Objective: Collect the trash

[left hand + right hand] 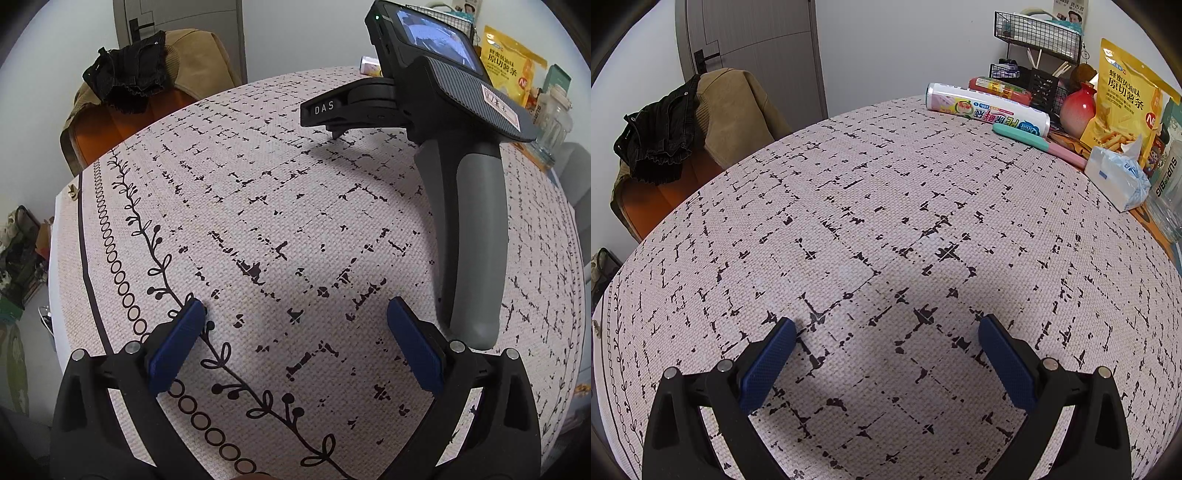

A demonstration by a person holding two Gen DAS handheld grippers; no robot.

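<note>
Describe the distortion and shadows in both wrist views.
Left wrist view: fisheye bends the tablecloth into a dome; the right gripper casts a soft shadow beneath it. Right wrist view: same bulge, dark corner vignetting, a faint shadow ahead of the open right gripper.

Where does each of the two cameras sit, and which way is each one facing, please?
Left wrist: on the left gripper, looking forward over the table; its own open blue fingers show, with the right gripper ahead at right.
Right wrist: on the right gripper, looking across the table toward the clutter by the wall: roll, snack bag, tissues; its own open fingers show.
Shared: the table, the chair, the door, the snack bag.
</note>
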